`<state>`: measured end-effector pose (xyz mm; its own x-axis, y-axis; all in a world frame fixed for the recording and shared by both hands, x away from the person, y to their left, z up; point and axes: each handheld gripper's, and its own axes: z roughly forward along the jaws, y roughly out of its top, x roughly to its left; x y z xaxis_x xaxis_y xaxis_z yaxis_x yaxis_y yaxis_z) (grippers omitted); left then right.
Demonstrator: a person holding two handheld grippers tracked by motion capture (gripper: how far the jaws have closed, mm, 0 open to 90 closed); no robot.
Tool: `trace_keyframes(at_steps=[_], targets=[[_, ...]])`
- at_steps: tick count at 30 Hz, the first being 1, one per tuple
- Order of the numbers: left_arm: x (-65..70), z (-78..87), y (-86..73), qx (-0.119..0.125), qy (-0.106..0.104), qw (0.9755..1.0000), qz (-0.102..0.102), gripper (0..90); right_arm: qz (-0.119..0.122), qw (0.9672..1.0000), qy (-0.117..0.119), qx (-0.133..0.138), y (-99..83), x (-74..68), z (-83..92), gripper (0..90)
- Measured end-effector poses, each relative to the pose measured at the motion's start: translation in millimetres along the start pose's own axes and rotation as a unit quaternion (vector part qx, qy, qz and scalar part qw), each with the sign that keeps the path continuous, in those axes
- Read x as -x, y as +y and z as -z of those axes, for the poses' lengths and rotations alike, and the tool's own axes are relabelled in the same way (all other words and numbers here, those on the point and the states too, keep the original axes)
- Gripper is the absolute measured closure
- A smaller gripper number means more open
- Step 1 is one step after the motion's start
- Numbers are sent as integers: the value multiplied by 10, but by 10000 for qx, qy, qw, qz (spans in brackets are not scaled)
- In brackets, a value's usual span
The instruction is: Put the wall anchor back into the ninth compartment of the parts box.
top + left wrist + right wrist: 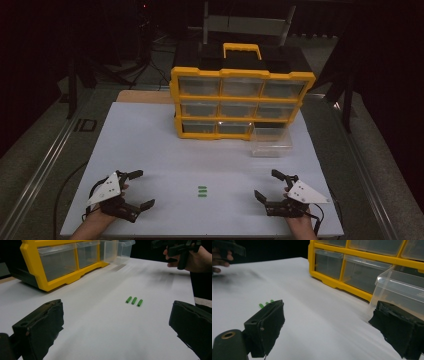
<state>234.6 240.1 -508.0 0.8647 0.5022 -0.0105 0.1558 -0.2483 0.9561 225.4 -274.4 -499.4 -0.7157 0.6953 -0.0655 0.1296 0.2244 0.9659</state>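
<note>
Three small green pegs [202, 191] lie side by side on the white table top [165, 150], midway between my two grippers. My left gripper [141, 189] rests at the front left, jaws wide apart and empty, aimed toward the pegs [134, 300]. At the front right, my right gripper [267, 185] is open too, with nothing between its jaws; the pegs [266, 303] peek from behind its left jaw. A yellow drawer cabinet [240, 102] stands at the back centre. One clear drawer [271, 142] sits pulled out on the table before the cabinet's lower right.
The cabinet [62, 262] has several clear drawers and a yellow handle [242, 49] on top. The removed drawer [398, 293] lies just past my right gripper. The white surface ends at a front edge near both hands; dark floor and metal rails surround the table.
</note>
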Motion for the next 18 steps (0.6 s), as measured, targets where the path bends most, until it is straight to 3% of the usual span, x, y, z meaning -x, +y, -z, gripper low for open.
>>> trace_keyframes(at_steps=[11,18], targets=[[-5,-8,2,-47,7,10000,15,2,20,10000,15,26,20,-9,16,96],[-4,-4,188,276,-146,9994,170,2,-135,9998,26,128,47,-22,12,96]])
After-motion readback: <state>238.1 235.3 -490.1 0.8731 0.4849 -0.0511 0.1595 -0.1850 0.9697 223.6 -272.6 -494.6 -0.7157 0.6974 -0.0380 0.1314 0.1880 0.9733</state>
